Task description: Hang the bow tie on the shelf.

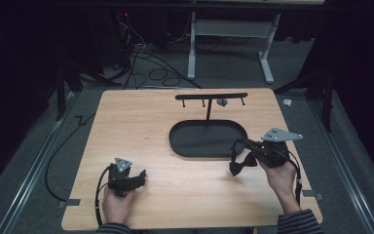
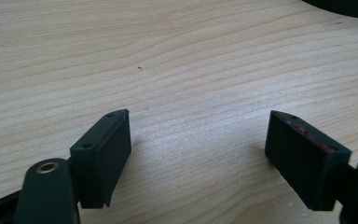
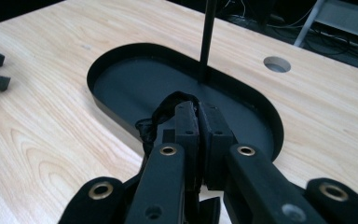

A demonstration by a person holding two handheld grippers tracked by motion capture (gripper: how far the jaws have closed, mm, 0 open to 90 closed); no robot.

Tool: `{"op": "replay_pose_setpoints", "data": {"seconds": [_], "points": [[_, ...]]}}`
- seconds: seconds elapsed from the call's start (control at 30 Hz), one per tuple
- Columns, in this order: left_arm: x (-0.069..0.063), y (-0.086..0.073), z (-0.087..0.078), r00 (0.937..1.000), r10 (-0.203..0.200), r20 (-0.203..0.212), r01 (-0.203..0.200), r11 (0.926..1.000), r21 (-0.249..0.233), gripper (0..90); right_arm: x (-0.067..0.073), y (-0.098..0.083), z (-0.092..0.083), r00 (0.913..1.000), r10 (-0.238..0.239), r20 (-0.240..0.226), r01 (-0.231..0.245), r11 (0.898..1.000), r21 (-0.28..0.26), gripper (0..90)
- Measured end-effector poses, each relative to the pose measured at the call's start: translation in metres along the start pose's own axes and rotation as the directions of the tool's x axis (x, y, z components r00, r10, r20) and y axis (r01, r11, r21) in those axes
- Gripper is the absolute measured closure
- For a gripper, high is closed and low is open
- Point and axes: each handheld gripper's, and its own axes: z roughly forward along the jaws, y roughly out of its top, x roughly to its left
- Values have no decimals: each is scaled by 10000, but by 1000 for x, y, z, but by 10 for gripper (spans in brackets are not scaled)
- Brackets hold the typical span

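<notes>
So the right gripper has its jaws squeezed together on a small black band, looks like a hair tie or elastic loop, hard to say exactly since it's black on black. In the right gripper view the loop bulges out at about 10 o'clock from the jaw tips. From the high view the right gripper is hovering just off the near-right rim of the oval black tray, band dangling at its tip.

The tray is the base of a little T-shaped stand: a thin post goes up to a crossbar with pegs hanging under it. One peg already seems to carry something small and grey, can't tell what. My guess is the band goes onto one of those pegs.

Tips for doing that well, imo:
- Grip looks pinched near one edge of the loop, which is good. Keep the open part of the loop facing the peg, not folded flat.
- Lift up and toward 11 o'clock, pick a free peg, come in from below or the end.
- Don't bump the post, the stand looks light.

Left gripper has its jaws wide apart with nothing between them, resting low over bare wooden table at the near left. It could steady the tray rim if things wobble.
</notes>
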Motion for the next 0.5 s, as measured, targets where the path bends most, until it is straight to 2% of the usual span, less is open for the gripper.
{"op": "replay_pose_setpoints", "data": {"seconds": [0.27,0.4,0.5], "points": [[0,0,0,10000,20,39,-20,10000,-9,230,-2,12,2,9999,88,90,-87,9999,-73,889],[0,0,0,10000,50,33,-50,10000,-1,231,-4,24,9,9993,358,83,-356,9991,-230,889],[0,0,0,10000,44,29,-44,10000,-4,231,-5,29,12,9994,343,74,-341,9990,-295,890]]}}
